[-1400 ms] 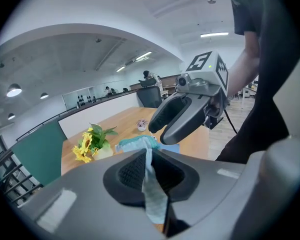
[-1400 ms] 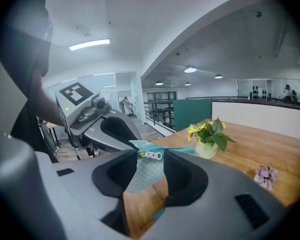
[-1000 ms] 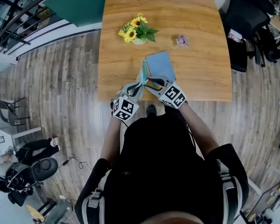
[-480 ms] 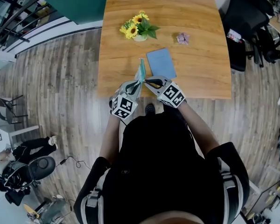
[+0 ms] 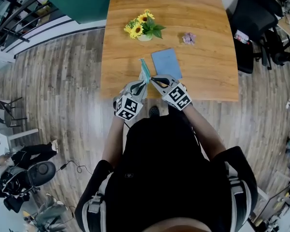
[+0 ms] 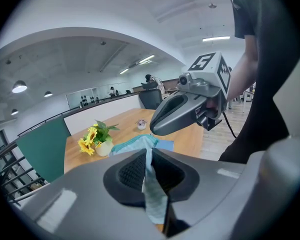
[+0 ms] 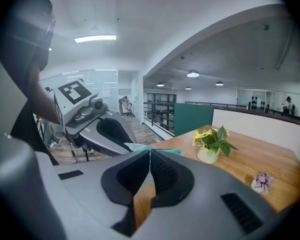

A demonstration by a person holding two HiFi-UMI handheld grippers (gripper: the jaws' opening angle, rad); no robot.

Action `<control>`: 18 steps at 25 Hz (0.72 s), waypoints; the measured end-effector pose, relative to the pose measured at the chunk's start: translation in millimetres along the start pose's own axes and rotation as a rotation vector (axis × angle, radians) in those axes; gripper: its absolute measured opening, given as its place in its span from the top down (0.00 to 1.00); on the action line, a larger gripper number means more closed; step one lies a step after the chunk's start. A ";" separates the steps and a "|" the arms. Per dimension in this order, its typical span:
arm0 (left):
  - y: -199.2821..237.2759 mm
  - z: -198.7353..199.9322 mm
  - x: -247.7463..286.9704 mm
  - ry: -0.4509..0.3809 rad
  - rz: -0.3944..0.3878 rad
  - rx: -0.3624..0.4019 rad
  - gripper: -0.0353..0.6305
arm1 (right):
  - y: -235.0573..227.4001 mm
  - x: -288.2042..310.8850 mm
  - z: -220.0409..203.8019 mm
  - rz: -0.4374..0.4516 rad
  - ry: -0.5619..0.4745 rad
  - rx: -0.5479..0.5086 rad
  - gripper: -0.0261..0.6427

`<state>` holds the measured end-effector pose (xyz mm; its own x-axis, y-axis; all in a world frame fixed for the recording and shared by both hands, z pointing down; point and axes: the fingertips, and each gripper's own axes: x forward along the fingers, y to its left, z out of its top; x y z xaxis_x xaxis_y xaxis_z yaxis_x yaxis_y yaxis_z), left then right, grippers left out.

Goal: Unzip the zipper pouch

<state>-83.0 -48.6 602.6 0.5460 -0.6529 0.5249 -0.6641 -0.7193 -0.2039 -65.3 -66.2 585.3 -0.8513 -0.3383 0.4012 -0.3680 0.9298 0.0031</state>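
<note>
The teal zipper pouch stands upright over the tabletop's near edge, clenched in the left gripper's fingers. The right gripper's fingers, spread a second ago, have just closed together at its top edge; any pull between them is too small to see. A blue notebook lies just beyond, with bare tabletop to the right.

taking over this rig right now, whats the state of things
Left claw: shut on the teal end of the pouch, holding it raised; the rest lies on the table.
Right claw: jaws have just been closing and stand together at that raised end; nothing shows between them, so a grip on the zipper pull is unconfirmed.
Done: pouch held. Left: confirm the pull, then unzip.
</note>
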 end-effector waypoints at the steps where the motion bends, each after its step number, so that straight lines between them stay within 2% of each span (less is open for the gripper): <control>1: -0.3 0.0 1.3 -0.002 -0.001 0.000 0.90 | -2.2 -0.3 0.1 -0.009 -0.003 0.002 0.95; 8: -7.1 7.1 8.8 -0.009 -0.033 0.029 0.91 | -16.1 -5.0 -1.6 -0.076 -0.014 0.013 0.95; 18: -9.4 17.7 16.8 -0.019 -0.085 0.043 0.91 | -29.8 -8.1 -0.2 -0.108 -0.014 0.020 0.95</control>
<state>-58.5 -57.0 598.7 0.6092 -0.5933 0.5263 -0.5927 -0.7815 -0.1950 -47.4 -91.2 582.1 -0.8111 -0.4386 0.3870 -0.4652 0.8848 0.0277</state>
